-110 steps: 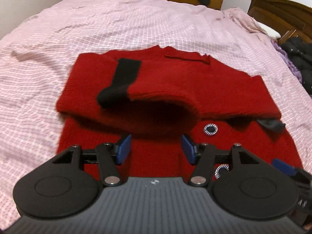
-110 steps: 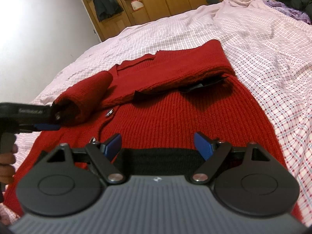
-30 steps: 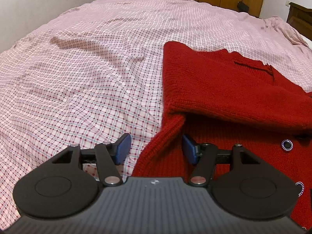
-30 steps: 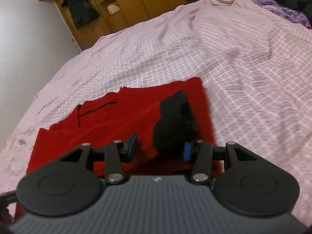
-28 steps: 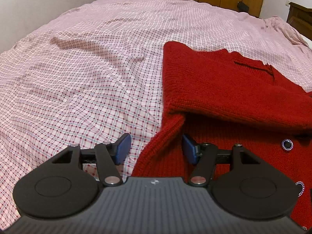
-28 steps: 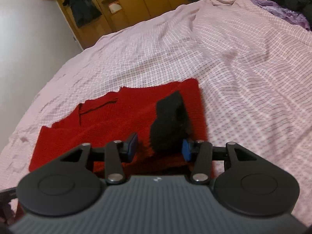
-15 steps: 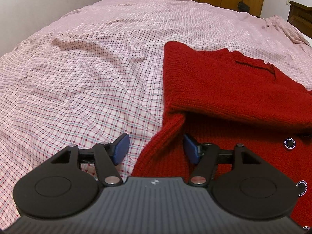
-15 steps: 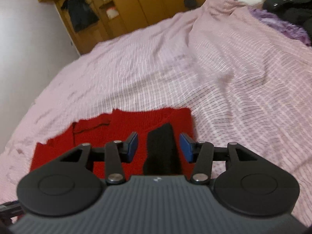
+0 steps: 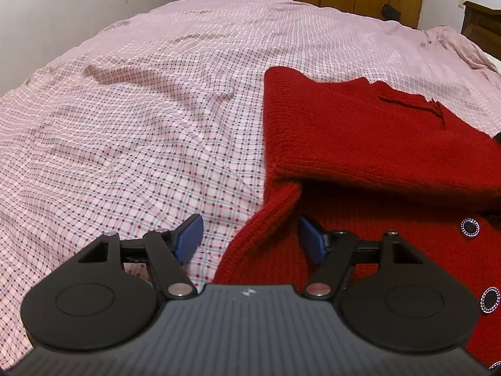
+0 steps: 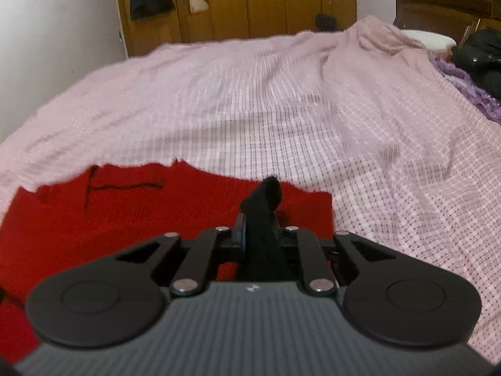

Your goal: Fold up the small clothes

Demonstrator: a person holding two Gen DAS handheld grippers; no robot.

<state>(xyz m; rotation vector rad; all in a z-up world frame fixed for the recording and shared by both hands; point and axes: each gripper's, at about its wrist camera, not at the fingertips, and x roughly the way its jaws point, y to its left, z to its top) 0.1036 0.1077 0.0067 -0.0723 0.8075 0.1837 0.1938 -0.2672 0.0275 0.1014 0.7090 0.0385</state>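
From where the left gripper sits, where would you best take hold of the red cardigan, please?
Probably the cardigan's near left side edge, approached from the sheet side; that single layer already lies between the open left gripper's pads, below the folded sleeve.

Left gripper (image 9: 249, 239): matte black frame, two round black discs with a raised ring on each, a grey ribbed housing carrying a small white mark at its middle. Blue pads (image 9: 189, 238) tip the black fingers, silver screws at the linkage pivots. Right gripper (image 10: 258, 235): same black discs, same ribbed grey body and white mark, silver screws along the link bars, a sliver of blue at the fingers.
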